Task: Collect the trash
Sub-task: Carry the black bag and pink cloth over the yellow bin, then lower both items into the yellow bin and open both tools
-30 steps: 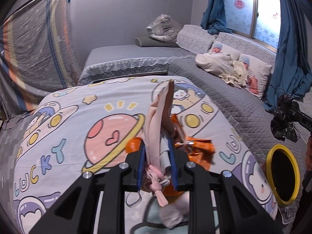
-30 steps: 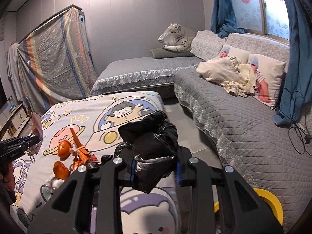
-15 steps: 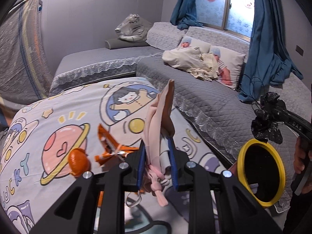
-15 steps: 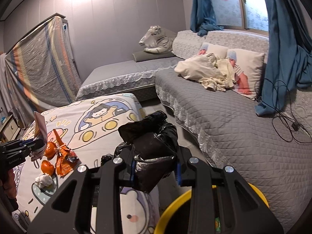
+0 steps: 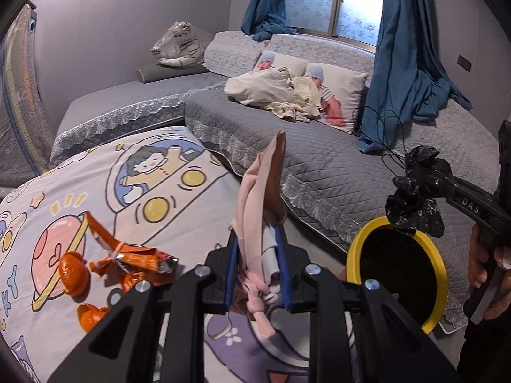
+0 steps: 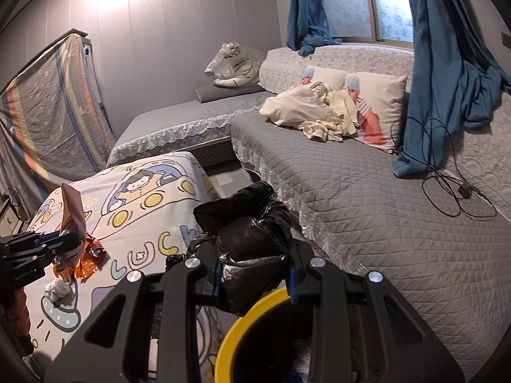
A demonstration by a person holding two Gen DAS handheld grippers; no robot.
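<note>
My left gripper (image 5: 258, 249) is shut on a pink paper bag (image 5: 260, 191) that stands upright between its blue pads, above the edge of the cartoon bedspread (image 5: 134, 172). My right gripper (image 6: 255, 271) is shut on a crumpled black plastic bag (image 6: 246, 220) and hangs just above the yellow-rimmed bin (image 6: 236, 325). In the left wrist view that bin (image 5: 361, 239) sits at the right, with the right gripper (image 5: 415, 191) and its black bag over the rim. An orange wrapper (image 5: 134, 255) and mandarin peel (image 5: 73, 271) lie on the bedspread.
A white crumpled tissue (image 6: 57, 289) lies on the bedspread near the left gripper (image 6: 68, 239). A grey quilted sofa (image 6: 367, 198) runs along the right, with pillows, a cream blanket (image 6: 303, 108) and a black cable (image 6: 447, 188). A toy tiger (image 6: 233, 63) rests at the back.
Both grippers have swung toward the right, off the bedspread's middle and over to the bin. The bin's rim now shows under the right gripper. Each grip is unchanged.
</note>
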